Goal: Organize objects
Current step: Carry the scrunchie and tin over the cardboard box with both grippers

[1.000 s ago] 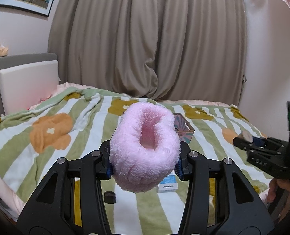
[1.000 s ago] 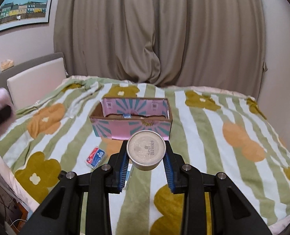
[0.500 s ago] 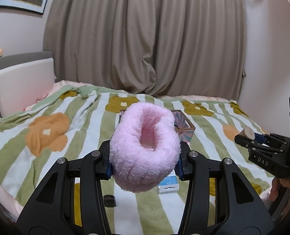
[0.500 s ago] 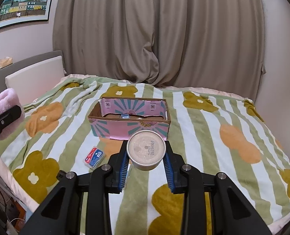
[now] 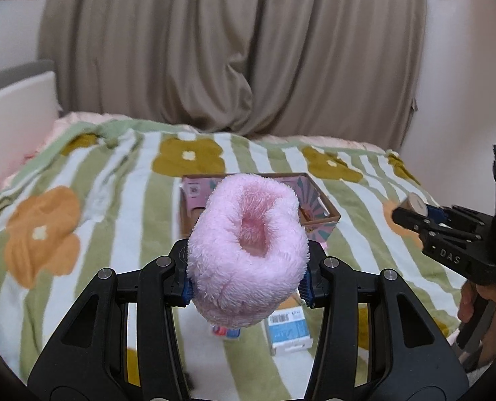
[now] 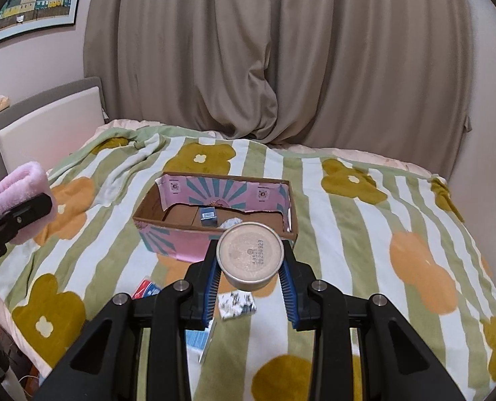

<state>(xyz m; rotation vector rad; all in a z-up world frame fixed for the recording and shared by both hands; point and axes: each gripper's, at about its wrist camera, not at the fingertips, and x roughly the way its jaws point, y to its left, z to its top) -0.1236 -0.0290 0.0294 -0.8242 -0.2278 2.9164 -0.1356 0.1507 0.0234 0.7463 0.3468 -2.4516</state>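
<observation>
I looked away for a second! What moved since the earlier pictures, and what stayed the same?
Both grippers moved forward over the bed toward the pink box, which looks bigger and nearer in both views. The left gripper still squeezes the fluffy pink slipper, and the right gripper still holds the round tin. Nothing was picked up or dropped.

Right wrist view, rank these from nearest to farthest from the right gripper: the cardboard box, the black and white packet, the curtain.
1. black and white packet: on the blanket just below the right gripper
2. cardboard box: mid-bed, straight ahead
3. curtain: behind the bed's far edge
</observation>
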